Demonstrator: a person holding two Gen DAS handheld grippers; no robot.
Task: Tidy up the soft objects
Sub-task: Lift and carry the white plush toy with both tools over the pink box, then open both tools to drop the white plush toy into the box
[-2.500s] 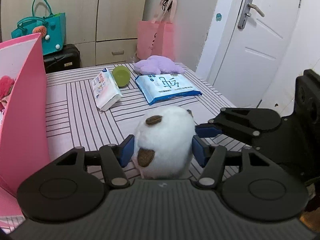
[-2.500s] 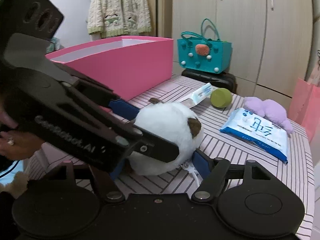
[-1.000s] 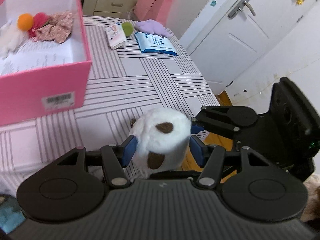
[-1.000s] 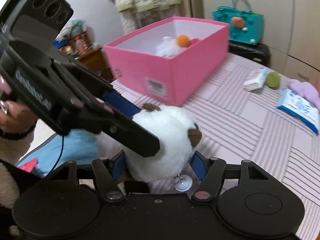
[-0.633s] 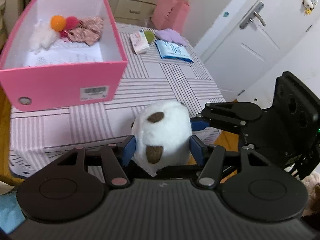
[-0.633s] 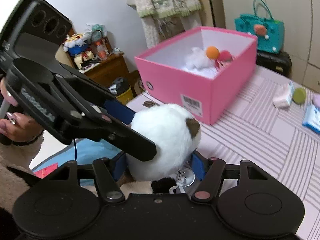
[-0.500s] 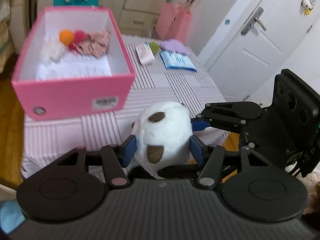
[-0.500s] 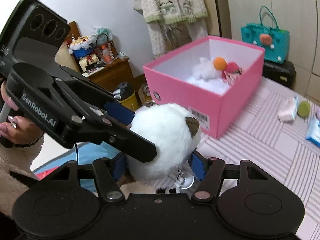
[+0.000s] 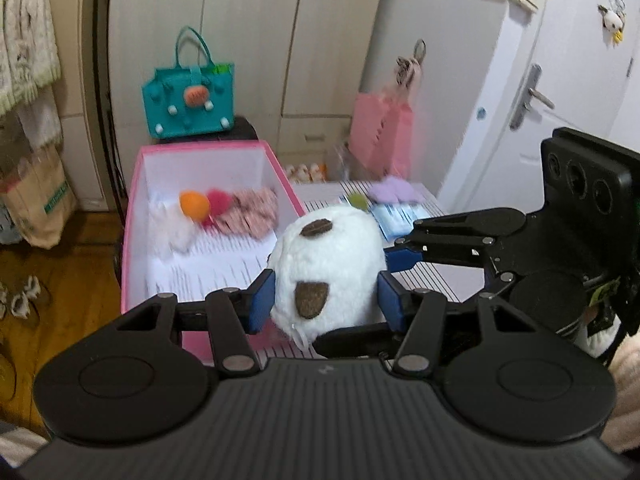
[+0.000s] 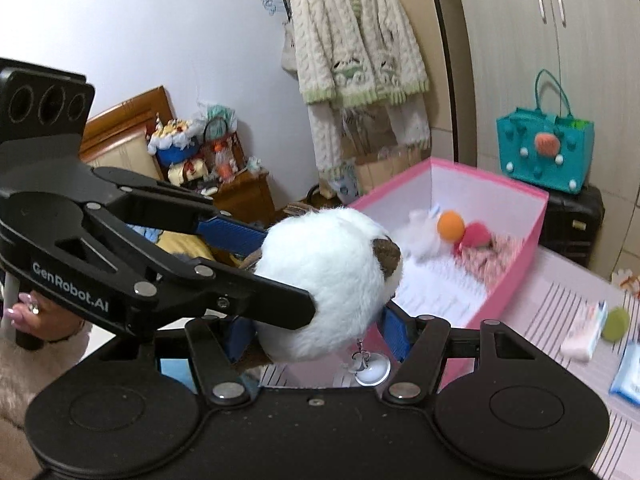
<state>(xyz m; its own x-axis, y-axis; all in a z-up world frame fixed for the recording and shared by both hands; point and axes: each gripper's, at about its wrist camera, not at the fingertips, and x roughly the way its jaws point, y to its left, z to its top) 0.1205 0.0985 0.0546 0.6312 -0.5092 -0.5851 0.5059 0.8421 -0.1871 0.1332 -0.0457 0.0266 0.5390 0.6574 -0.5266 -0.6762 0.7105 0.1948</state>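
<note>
From the left wrist, the left gripper is closing its blue pads onto the sides of a white plush ball with brown patches, held in the air in front of the open pink box, while the right gripper clamps the same toy from the right. From the right wrist, the right gripper presses the plush's lower flanks and the left gripper bites in from the left; inside the box lie an orange ball, a pink pompom and a white fluffy toy.
</note>
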